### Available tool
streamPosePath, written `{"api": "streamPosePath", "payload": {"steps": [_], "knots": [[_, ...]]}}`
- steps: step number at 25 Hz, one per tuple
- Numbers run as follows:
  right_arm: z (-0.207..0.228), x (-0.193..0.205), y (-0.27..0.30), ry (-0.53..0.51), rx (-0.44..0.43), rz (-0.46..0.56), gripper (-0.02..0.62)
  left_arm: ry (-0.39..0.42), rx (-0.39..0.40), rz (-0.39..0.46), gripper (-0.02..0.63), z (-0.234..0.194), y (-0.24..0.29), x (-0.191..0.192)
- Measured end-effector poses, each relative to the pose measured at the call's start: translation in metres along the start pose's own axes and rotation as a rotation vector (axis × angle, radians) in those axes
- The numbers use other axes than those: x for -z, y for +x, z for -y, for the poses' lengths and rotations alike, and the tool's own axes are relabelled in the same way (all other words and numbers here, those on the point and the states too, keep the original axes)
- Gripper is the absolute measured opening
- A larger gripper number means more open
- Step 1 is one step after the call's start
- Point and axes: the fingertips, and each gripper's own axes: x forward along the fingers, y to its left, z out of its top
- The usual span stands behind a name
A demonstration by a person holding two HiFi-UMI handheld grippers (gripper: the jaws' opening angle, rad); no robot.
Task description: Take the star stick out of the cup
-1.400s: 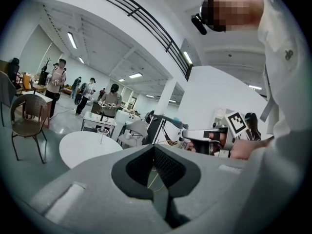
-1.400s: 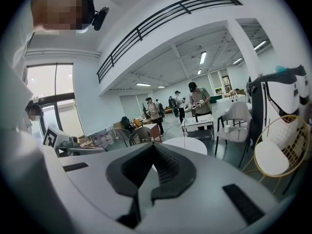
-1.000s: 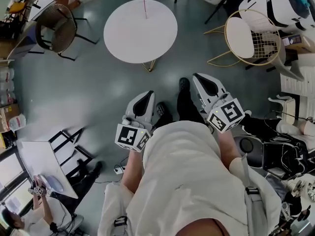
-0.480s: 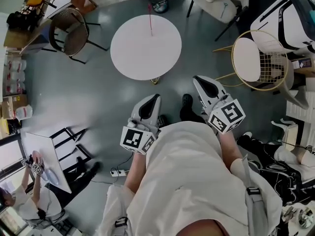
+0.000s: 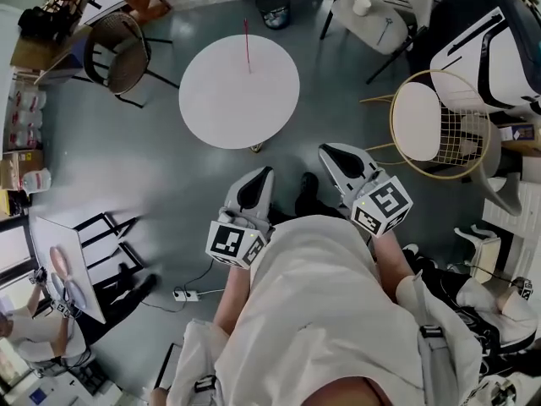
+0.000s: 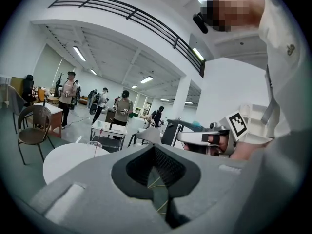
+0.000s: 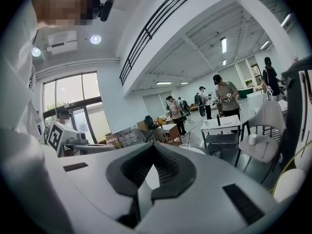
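- Person is walking up to the round white table (image 5: 211, 108). Compared with a second ago it's sitting lower and nearer in the head view, so the gap is closing.
- Star stick (image 5: 248, 47) is standing upright on the far part of that table, a thin red line poking up. The cup is too small to make out from the head view. In the left gripper view there's what looks like a clear cup (image 6: 94, 144) at the base of the stick.
- Left gripper (image 5: 264, 172) is hanging close in front of the body, jaws clenched together with nothing between them.
- Right gripper (image 5: 328, 150) is doing the same on the other side: jaws closed tight, empty, pointing toward the table.
- Both are well apart from the stick, so nothing's been touched yet.
- My read: this is just the approach. Next up, I'm guessing one gripper will need opening and reaching across the table to pinch the thin stick, maybe with the other steadying the cup so it isn't tipping.
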Motion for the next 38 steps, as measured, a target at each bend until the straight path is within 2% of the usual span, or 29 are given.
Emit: {"api": "streamPosePath", "payload": {"steps": [5, 11, 18, 29, 38], "knots": [[0.012, 0.005, 0.004, 0.027, -0.017, -0.020, 0.006, -0.011, -0.012, -0.019, 0.009, 0.006, 0.004, 0.005], [0.004, 0.014, 0.027, 0.038, -0.045, -0.063, 0.008, -0.049, -0.059, -0.026, 0.009, -0.020, -0.002, 0.009], [0.015, 0.006, 0.062, 0.036, -0.007, -0.093, 0.008, -0.055, -0.028, -0.004, 0.009, -0.064, 0.019, -0.006], [0.021, -0.048, 0.152, 0.003, 0.018, -0.066, 0.008, -0.031, -0.005, 0.042, 0.009, -0.153, 0.043, -0.055], [0.025, -0.065, 0.203, -0.020, 0.070, -0.063, 0.008, -0.028, -0.030, 0.045, 0.009, -0.224, 0.039, -0.073]]}}
